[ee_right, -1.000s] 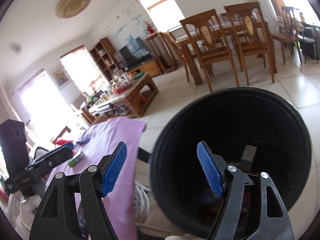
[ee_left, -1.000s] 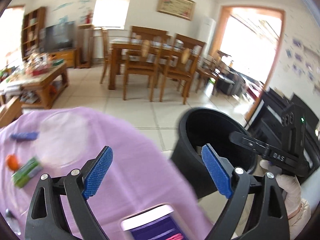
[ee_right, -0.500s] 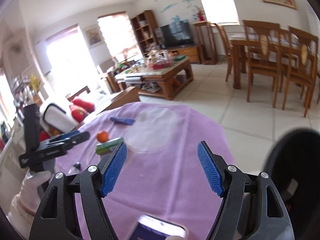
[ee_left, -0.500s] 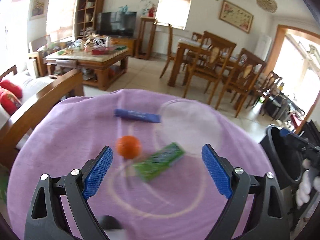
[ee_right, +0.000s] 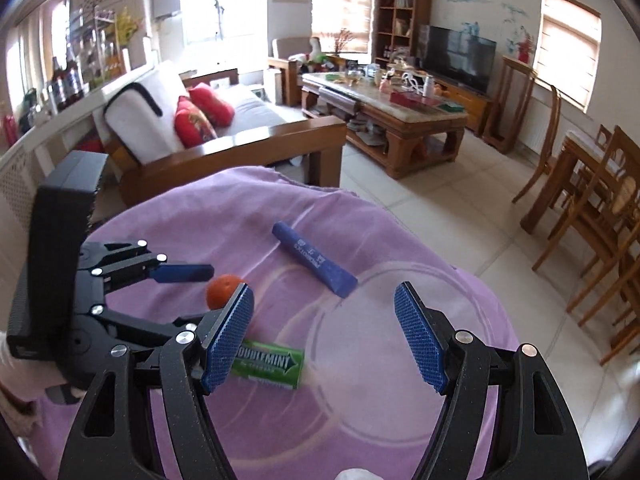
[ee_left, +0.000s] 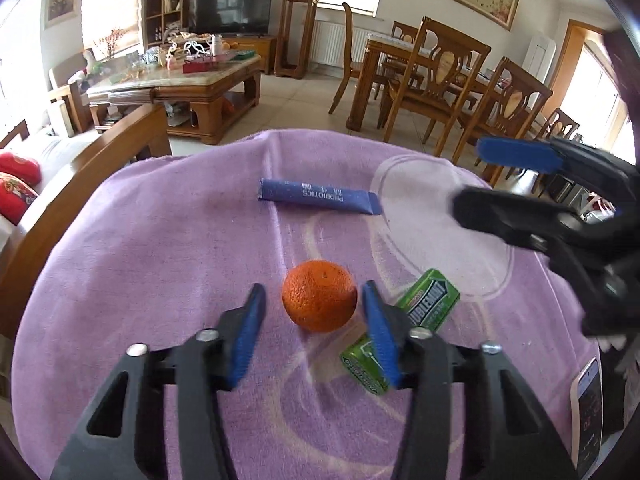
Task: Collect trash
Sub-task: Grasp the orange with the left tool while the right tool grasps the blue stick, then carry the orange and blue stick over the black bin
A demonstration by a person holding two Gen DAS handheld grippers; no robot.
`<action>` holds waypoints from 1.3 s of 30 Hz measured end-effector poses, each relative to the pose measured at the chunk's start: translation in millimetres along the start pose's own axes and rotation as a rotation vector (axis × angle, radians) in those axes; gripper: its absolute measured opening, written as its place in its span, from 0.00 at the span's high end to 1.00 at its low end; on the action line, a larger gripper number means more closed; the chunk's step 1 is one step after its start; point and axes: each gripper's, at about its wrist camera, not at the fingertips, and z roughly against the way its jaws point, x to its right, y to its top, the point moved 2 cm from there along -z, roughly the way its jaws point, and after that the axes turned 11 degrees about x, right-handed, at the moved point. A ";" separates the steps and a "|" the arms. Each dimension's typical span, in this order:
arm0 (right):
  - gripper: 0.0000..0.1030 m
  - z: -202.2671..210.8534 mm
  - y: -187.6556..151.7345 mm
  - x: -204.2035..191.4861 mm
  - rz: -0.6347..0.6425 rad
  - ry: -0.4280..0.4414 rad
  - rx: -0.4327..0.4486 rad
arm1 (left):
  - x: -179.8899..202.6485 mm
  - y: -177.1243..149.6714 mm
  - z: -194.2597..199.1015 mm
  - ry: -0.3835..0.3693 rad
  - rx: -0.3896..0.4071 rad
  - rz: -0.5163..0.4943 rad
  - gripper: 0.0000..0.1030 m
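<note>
Orange (ee_left: 319, 301) between left gripper (ee_left: 314, 322) pads (gum pack (ee_left: 427, 307) beside).

A purple cloth (ee_left: 160, 240) covers the table, with a phone (ee_left: 588, 404) lying at its right edge.

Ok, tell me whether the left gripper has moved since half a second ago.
Yes. The left gripper has come forward and down over the purple cloth; its fingers, narrower now, flank the orange, which earlier lay ahead of them.
</note>
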 end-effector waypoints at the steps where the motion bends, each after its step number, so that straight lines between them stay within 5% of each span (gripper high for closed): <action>1: 0.29 -12.4 2.2 0.2 0.011 0.013 -0.014 | -1.7 -1.2 1.5 -0.014 0.002 0.009 0.63; 4: 0.30 -38.5 1.9 -0.1 0.043 0.044 -0.036 | -4.8 -1.7 6.7 -0.004 0.016 0.012 0.63; 14: 0.59 -107.3 0.4 -23.2 0.152 0.082 -0.105 | -27.7 1.8 31.4 0.013 0.079 0.092 0.64; 17: 0.75 -114.5 0.0 -24.7 0.146 0.081 -0.106 | -31.6 2.8 33.7 0.019 0.085 0.105 0.64; 23: 0.90 -110.3 1.9 -20.9 0.088 0.070 -0.109 | -28.7 6.4 33.5 0.008 0.091 0.098 0.64; 29: 0.92 -57.8 6.0 0.0 -0.050 0.074 -0.032 | -20.8 7.6 37.7 0.011 0.123 0.046 0.64; 39: 0.92 123.0 -45.3 47.4 -0.401 0.104 0.206 | 62.3 13.3 76.4 -0.063 0.259 -0.114 0.64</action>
